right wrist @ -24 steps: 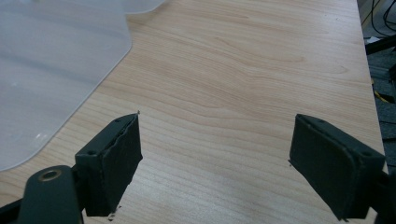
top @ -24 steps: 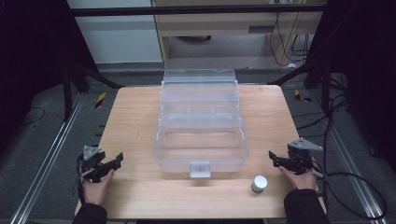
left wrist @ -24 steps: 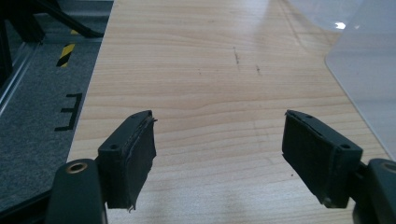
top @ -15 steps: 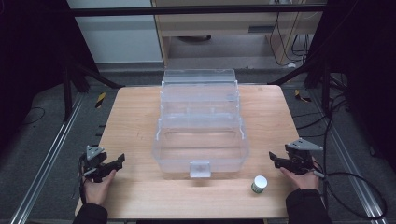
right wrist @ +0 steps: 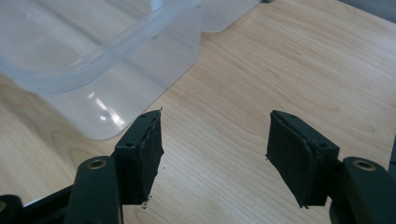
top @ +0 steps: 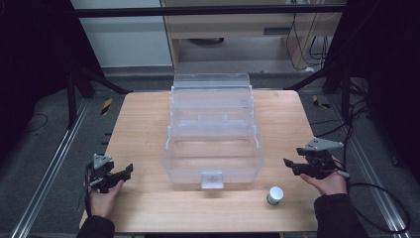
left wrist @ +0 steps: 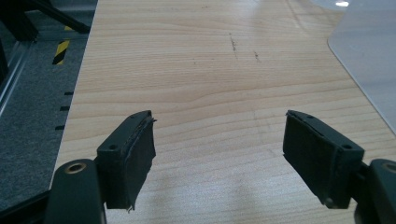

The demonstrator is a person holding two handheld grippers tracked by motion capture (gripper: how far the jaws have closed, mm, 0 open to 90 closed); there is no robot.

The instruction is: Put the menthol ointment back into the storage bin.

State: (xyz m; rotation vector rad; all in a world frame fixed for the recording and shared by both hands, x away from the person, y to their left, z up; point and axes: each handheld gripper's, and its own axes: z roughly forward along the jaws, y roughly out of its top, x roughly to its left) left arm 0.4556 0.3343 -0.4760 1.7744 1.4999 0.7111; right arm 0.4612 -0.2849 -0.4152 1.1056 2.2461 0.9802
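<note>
1. Pale wooden table (top: 138,124) on a grey carpeted floor, dark frame rails either side, a cabinet beyond the far edge.
2. Nearest, at the front left edge: left gripper (top: 125,171), held in a hand, jaws wide apart over bare wood, nothing between them. Left gripper view confirms the gap, with a clear plastic corner at far right.
3. Front right: a small round white-capped jar (top: 274,195) with a greenish body stands upright on the wood, just beside the box's front right corner and near the right hand. Likely light and rigid; the smooth cap may slip, so pinch the body across its sides.
4. Right gripper (top: 291,164), jaws also spread, empty, near the box's right wall but apart from it.
5. Centre: clear plastic storage box (top: 213,148), open, with a front latch (top: 212,179). Looks empty, so probably light; thin walls would flex and feel slick. Best grip judged to be the thickened rim or the latch tab.
6. Farther back: stepped clear tiers or lid (top: 212,94) rise behind it; exact form hard to tell.
</note>
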